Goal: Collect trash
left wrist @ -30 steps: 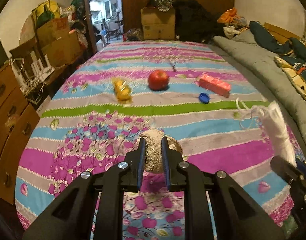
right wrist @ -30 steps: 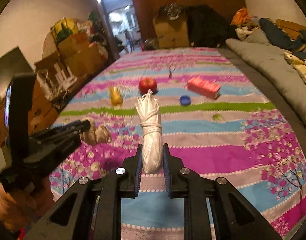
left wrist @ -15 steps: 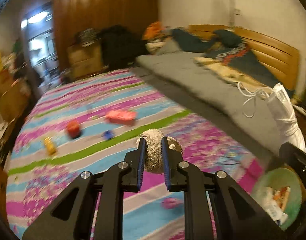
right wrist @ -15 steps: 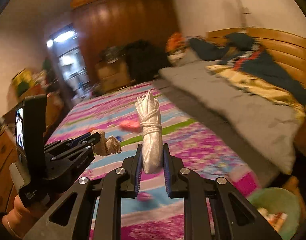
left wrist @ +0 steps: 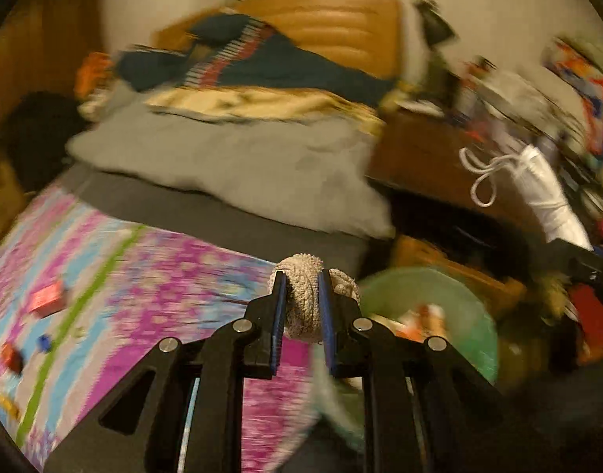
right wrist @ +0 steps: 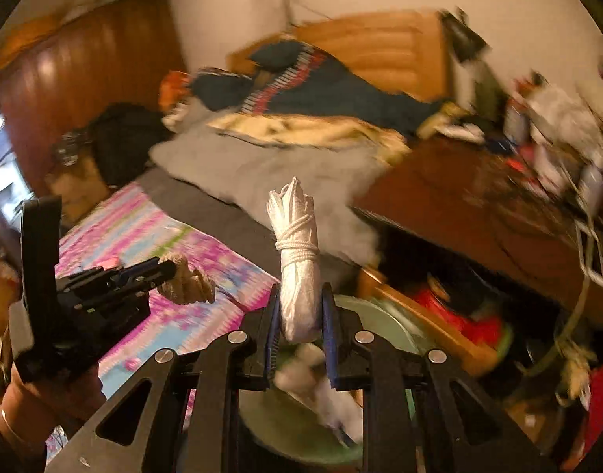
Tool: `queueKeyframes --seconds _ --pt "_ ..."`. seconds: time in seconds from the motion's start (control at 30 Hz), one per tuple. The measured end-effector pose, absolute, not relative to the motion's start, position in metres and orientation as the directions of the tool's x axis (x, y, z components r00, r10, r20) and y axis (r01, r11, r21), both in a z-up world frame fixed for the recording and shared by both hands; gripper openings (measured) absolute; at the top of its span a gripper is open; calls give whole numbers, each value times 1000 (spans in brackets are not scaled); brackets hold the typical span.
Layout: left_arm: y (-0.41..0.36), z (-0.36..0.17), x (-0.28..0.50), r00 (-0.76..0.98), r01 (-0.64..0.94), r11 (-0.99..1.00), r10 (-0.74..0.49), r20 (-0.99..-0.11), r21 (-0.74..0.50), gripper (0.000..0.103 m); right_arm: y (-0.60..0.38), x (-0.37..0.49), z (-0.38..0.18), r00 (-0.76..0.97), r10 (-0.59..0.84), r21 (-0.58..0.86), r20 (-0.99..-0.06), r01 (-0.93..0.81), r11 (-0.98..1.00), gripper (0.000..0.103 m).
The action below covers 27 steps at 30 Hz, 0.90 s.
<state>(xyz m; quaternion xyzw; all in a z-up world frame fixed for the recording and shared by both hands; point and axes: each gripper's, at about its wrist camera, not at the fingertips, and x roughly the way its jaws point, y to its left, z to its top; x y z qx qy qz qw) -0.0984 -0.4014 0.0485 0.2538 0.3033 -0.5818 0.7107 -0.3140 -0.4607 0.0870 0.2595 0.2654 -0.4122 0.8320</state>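
My left gripper [left wrist: 300, 301] is shut on a beige knitted wad [left wrist: 301, 295], seen head-on in the left wrist view and from the side [right wrist: 187, 282] in the right wrist view. My right gripper [right wrist: 300, 315] is shut on a white bundle tied with cord [right wrist: 299, 264], which also shows at the right of the left wrist view [left wrist: 545, 197]. A green trash bin [left wrist: 439, 315] with scraps inside stands beside the bed, just beyond both grippers; its rim [right wrist: 384, 315] lies under the right gripper. Everything is blurred by motion.
A striped floral bedsheet [left wrist: 143, 276] still carries a pink box [left wrist: 47, 301], a blue cap [left wrist: 44, 342] and a red item [left wrist: 12, 356]. A grey blanket [left wrist: 242, 169], a cluttered wooden desk [right wrist: 478, 205] and a hand [right wrist: 45, 406] on the left gripper are in view.
Both grippers have swung from over the bedsheet to the right, toward the bedside. The green bin has come into view below them. Both keep their grip on the wad and the bundle.
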Motion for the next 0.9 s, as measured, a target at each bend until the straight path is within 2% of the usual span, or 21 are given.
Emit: queueKeyframes --seconds 0.2,0.37,0.6,0.63,0.67,0.7,0.73,0.9 --pt "-434 11 -141 -16 1000 2 -570 -822 -21 15 -473 -358 39 471 -441 275 -764 855 439 20" --pt "-440 -19 -159 14 999 -34 -510 -860 37 15 -469 -360 -1 479 -345 335 -807 853 400 20" --pt "-440 -27 -165 44 996 -47 -487 -872 76 18 -467 -338 -10 503 -302 371 -810 838 401 21" --pt "-441 -27 -164 39 997 -45 -486 -873 70 23 -468 -336 -10 502 -304 366 -810 837 406 22" --pt "-442 -28 -164 36 997 -44 -480 -877 65 32 -470 -333 -11 500 -301 361 -812 836 414 36" --pt "-443 -30 -164 47 997 -33 -471 -881 71 63 -472 -332 -11 490 -306 351 -816 841 412 46" --pt "-443 -30 -162 63 997 -15 -471 -880 80 79 -474 -335 -11 473 -327 334 -818 853 401 57" --pt "-438 -31 -159 87 996 11 -487 -869 93 79 -475 -337 -10 454 -363 302 -813 864 404 57"
